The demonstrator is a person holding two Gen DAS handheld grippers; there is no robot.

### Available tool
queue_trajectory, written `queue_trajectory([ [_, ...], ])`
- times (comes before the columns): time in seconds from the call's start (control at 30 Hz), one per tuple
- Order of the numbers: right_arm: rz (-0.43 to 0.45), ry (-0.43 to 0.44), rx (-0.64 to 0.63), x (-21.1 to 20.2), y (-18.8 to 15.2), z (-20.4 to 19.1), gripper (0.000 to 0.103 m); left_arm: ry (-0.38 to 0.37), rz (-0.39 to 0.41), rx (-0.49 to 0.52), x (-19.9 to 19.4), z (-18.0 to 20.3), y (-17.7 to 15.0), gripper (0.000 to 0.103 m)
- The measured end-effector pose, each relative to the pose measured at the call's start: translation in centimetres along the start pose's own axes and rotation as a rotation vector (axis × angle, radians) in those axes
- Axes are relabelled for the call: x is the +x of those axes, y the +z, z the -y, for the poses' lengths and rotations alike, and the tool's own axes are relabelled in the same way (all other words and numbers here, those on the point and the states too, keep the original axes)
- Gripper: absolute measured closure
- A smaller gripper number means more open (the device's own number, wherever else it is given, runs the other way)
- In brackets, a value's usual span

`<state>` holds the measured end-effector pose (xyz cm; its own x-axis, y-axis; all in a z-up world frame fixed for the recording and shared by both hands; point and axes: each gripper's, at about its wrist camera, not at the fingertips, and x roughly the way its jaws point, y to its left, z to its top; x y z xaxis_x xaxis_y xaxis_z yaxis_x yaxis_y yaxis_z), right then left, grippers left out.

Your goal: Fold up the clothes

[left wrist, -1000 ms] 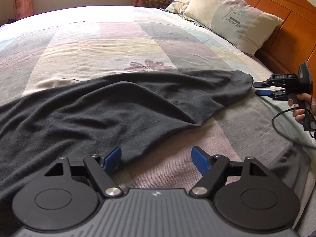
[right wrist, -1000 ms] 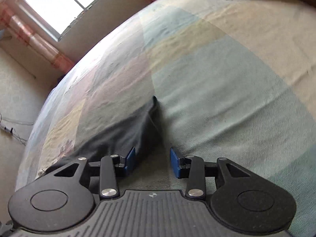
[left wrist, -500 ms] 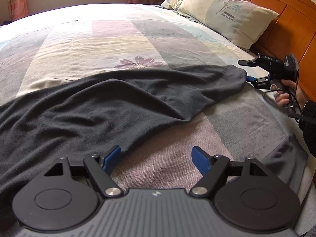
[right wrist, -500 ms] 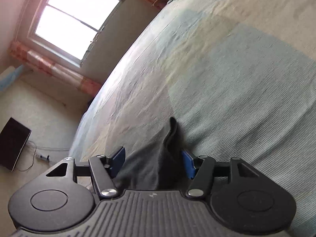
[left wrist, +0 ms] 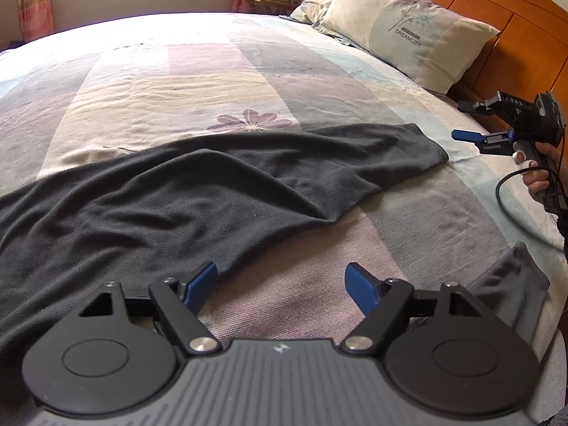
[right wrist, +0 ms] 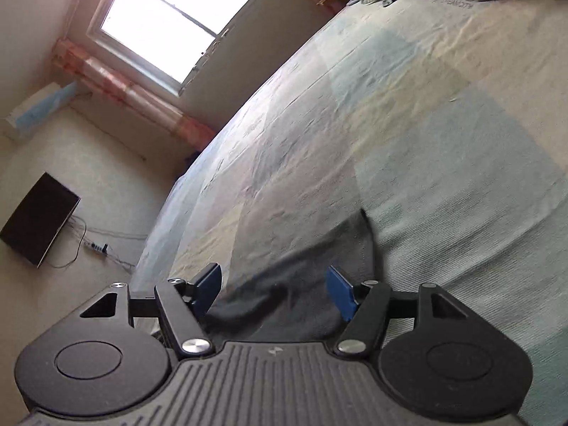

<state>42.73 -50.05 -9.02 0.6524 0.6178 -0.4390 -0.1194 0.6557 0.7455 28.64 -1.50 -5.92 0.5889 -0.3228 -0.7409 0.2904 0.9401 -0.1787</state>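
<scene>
Patchwork bedspread point(left wrist: 220, 71), wooden headboard point(left wrist: 514, 28), bright window point(right wrist: 177, 17)

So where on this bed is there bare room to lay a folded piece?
Bare bedspread runs from the dark garment up to the pillows. A smaller patch lies between left gripper and garment's end. Crowded: right gripper, jaws opening, its cable, grey cloth.
</scene>
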Motion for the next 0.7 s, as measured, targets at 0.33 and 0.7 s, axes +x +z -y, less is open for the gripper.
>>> queue_trajectory([
  [0.33, -0.023, -0.144, -0.035, 4.3, 4.1, 2.7, 0.041, 0.031, -0.001, 0.003, -0.1, -0.1, 0.3, 0.023],
  [0.7, -0.19, 0.018, -0.072, 7.2, 6.0, 6.2, 0.045, 0.048, -0.04, 0.004, 1.8, 0.3, 0.5, 0.023],
])
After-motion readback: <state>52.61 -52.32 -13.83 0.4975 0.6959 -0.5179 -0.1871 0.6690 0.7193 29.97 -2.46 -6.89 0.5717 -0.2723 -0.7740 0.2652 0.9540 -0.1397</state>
